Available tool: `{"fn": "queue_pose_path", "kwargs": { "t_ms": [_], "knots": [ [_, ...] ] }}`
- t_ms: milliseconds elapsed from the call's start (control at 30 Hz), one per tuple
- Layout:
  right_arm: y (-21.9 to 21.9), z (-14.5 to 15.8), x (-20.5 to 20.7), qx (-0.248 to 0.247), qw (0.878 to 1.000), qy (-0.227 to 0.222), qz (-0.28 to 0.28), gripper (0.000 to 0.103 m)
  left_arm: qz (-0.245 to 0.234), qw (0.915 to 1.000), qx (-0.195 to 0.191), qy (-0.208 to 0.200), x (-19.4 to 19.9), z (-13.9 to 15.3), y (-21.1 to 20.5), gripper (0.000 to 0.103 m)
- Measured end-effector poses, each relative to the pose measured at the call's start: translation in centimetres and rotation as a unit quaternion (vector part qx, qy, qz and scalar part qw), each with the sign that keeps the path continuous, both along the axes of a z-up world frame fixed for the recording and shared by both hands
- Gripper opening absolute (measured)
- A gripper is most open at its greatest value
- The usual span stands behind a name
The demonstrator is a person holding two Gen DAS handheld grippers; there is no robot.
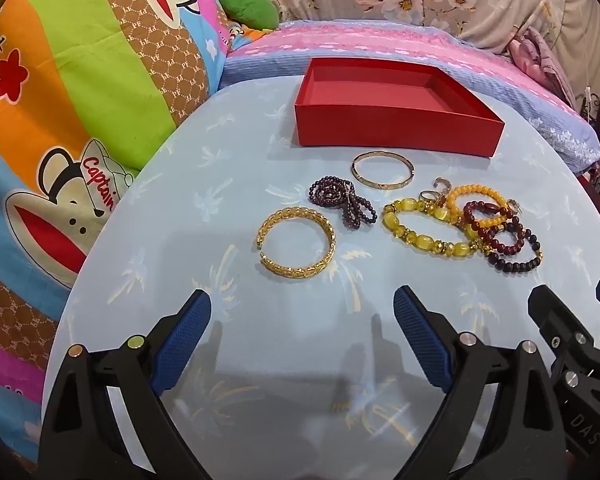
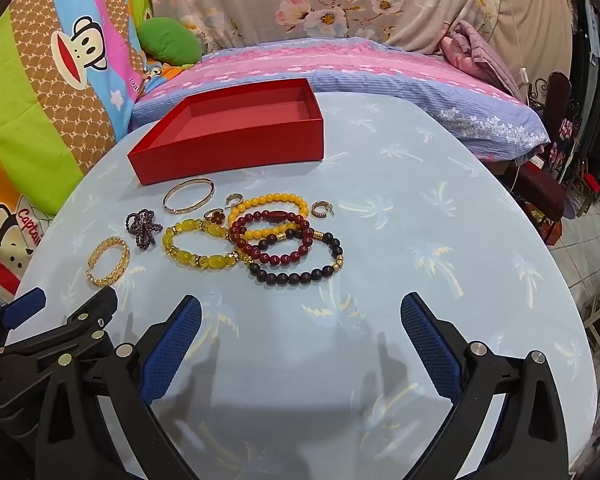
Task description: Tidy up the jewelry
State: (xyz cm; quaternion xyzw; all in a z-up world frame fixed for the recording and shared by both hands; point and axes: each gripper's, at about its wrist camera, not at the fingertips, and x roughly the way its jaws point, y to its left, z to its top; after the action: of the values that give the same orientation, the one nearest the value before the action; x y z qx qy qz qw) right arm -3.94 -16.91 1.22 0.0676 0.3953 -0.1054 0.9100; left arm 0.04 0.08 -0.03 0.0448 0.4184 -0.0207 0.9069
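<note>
An empty red box (image 1: 396, 132) (image 2: 236, 150) sits at the far side of the round table (image 1: 260, 340). In front of it lie a thin gold bangle (image 1: 382, 171) (image 2: 189, 196), a dark purple bead strand (image 1: 340, 204) (image 2: 142, 228), a gold open cuff (image 1: 296, 243) (image 2: 107, 261), a yellow chunky bead bracelet (image 1: 424, 228) (image 2: 198, 242), an orange-yellow bead bracelet (image 2: 268, 216), a red bead bracelet (image 2: 276, 242), a dark bead bracelet (image 2: 300, 268) and small rings (image 2: 322, 210). My left gripper (image 1: 302, 312) and right gripper (image 2: 300, 316) are open and empty, near the table's front.
The table wears a light blue palm-print cloth (image 2: 420, 240). Behind it is a bed with pink and blue bedding (image 2: 360, 68), cartoon pillows (image 1: 80, 100) at left and a green cushion (image 2: 168, 40). Furniture (image 2: 548, 184) stands past the right edge.
</note>
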Motion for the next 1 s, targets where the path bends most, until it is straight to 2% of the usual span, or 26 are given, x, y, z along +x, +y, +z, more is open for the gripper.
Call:
{"fn": "queue_pose_path", "kwargs": {
  "t_ms": [1000],
  "knots": [
    [0.01, 0.0, -0.03, -0.001, 1.0, 0.0, 0.0, 0.096, 0.001, 1.0, 0.003, -0.002, -0.16, -0.12, -0.39, 0.088]
  ]
}}
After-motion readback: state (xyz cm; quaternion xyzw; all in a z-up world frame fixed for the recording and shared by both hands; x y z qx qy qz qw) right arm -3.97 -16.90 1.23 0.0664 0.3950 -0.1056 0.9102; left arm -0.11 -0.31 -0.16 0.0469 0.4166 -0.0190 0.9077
